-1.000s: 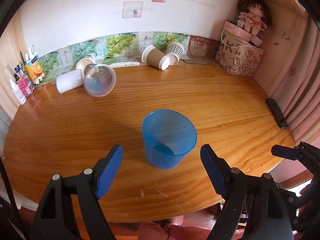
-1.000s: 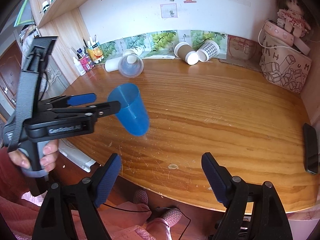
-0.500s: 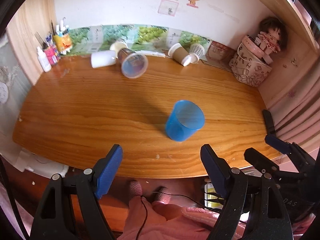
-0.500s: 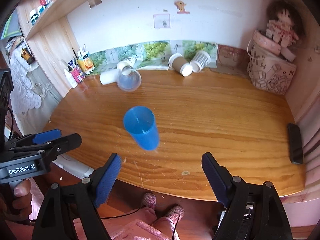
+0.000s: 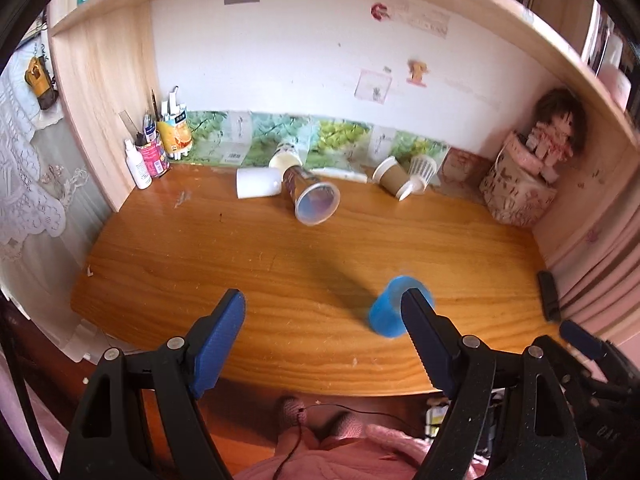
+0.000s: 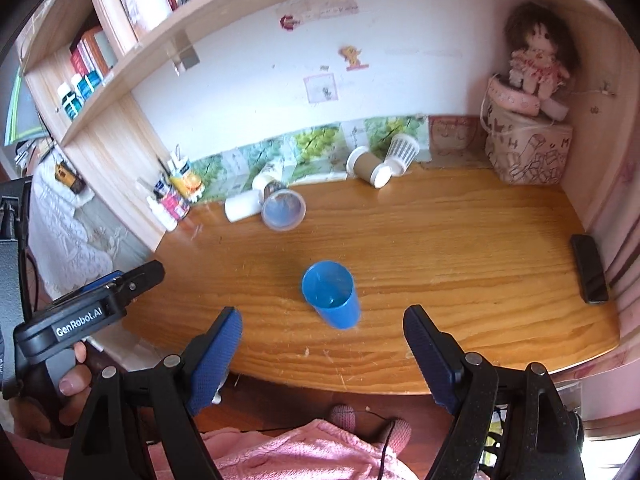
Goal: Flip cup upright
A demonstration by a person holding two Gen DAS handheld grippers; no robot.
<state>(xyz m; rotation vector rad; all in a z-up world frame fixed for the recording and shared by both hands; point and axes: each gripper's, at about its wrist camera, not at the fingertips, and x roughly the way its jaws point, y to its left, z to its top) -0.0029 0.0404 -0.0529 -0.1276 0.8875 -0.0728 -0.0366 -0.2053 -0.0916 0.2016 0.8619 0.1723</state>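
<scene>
1. Blue cup stands mouth-up on bench, near front edge, centre — upright, so flip appears done.
2. Left tongs: spread wide, empty; cup sits beyond its right finger, no contact.
3. Right tongs: spread wide, empty, short of the cup — prob. clear so nothing tips it.
4. Other cups lie toppled by back wall, e.g. clear cup; well apart.
</scene>
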